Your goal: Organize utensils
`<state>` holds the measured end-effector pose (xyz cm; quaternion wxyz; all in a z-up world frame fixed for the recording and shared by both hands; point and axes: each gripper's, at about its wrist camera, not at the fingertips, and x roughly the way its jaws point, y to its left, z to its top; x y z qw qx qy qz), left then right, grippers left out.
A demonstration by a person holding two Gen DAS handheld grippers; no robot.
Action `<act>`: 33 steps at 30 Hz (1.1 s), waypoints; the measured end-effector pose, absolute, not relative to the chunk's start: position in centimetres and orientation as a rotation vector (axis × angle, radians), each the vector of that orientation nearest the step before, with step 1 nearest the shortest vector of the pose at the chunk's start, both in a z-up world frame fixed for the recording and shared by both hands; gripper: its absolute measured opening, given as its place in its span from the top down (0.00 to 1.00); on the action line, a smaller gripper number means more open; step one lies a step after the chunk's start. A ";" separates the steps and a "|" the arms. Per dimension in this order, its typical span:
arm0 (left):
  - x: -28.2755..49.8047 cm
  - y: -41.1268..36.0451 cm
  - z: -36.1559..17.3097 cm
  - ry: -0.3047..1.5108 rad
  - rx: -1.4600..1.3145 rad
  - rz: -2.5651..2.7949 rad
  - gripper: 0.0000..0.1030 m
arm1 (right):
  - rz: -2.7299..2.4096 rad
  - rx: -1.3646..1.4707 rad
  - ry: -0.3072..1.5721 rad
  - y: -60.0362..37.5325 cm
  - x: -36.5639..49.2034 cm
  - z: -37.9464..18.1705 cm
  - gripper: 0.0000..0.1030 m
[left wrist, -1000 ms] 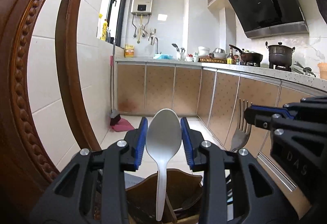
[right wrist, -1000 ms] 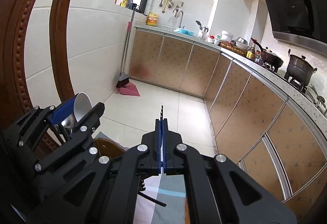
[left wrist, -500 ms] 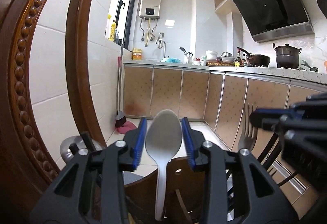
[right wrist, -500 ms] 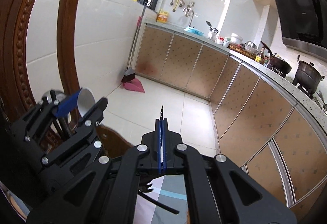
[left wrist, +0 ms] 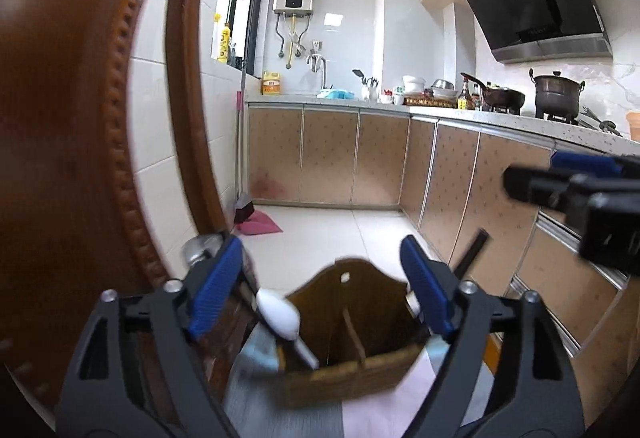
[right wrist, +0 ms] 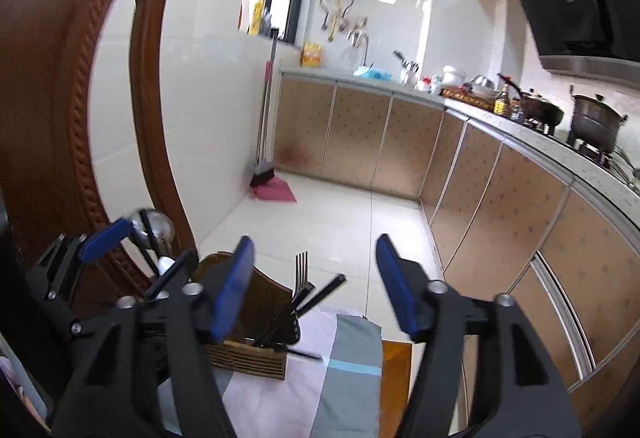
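Two grippers, both spread: neither holds anything.
Holder: wooden utensil holder [left wrist: 352,342], lower centre of the left wrist view, standing on a striped cloth [right wrist: 344,370]; inner dividers make compartments.
White spoon: spoon [left wrist: 280,318] in the holder's left compartment, bowl up, long axis leaning toward the upper left.
Fork: fork [right wrist: 302,274] upright in the holder's right side, tines up, lower centre of the right wrist view.
Chopsticks: dark chopsticks [right wrist: 320,294] beside the fork, slanting toward the upper right.
Left gripper: left gripper [left wrist: 320,294], pads wide apart, straddling the holder just above its rim; the spoon lies near its left pad, not touching.
Right gripper: right gripper [right wrist: 316,282], likewise parted; fork and chopsticks sit between its fingers and a little beyond them.
Nearer hand: left for the spoon, right for the fork, as judged.
Ladle: metal ladle [right wrist: 154,228] at the left, against the chair.
Surroundings: carved wooden chair back [left wrist: 80,158] at left; kitchen cabinets [left wrist: 328,154] behind.
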<state>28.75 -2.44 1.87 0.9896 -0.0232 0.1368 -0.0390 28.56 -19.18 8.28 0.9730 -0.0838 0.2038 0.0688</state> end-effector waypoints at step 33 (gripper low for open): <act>0.5 -2.9 3.0 0.391 0.022 0.029 0.04 | 0.011 -0.074 0.504 -23.7 2.0 0.9 0.03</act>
